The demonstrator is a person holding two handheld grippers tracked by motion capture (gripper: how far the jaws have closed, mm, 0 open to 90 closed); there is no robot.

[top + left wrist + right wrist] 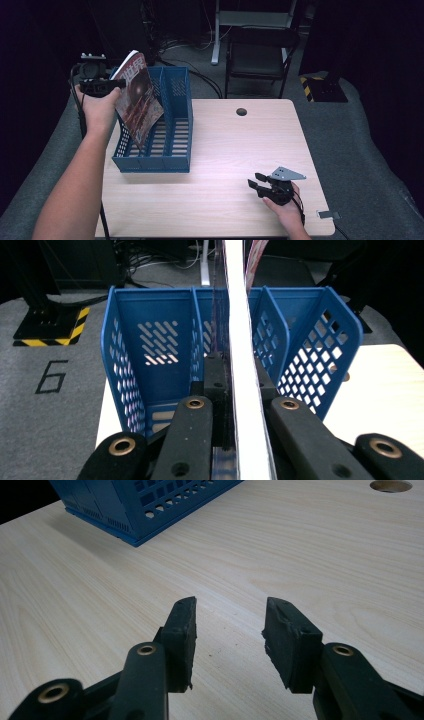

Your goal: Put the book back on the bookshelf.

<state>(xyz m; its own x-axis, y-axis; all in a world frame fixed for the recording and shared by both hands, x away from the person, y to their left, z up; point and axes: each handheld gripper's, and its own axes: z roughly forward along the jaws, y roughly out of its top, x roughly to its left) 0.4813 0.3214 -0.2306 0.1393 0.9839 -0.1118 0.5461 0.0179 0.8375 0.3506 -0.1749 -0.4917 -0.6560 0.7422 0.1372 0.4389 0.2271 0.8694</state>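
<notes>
We had one magazine (pixel 136 100) pinched at its edge in the left gripper (pixel 119 84), whose jaws were pressed flat on either side of it. It hung tilted over the blue file rack (pixel 172 145) at the left of the desk (pixel 235 150), its lower corner already down among the rack's dividers. In the left gripper view the magazine's white edge (pixel 243 365) ran straight up between the jaws and lined up close to one of the rack's upright dividers (pixel 196 335), so the step in hand, as we judged it, was to slide the magazine into a slot.

To do that well we needed to keep the grip firm, since a thin glossy magazine can slip or sag. We also needed to square it up until it stood parallel to the dividers, and steer its lower edge clear of a divider's top so it would drop into one compartment rather than straddle two. A slow descent would suit, with release only once the bottom edge rested on the rack's floor.

The right gripper (pixel 258 183) sat low over the desk's near right, well apart from the rack, jaws spread and holding nothing.

Counting: one magazine, one rack with three compartments, two grippers, one round cable hole (pixel 241 111) in the desk, one chair (pixel 260 52) beyond it.
</notes>
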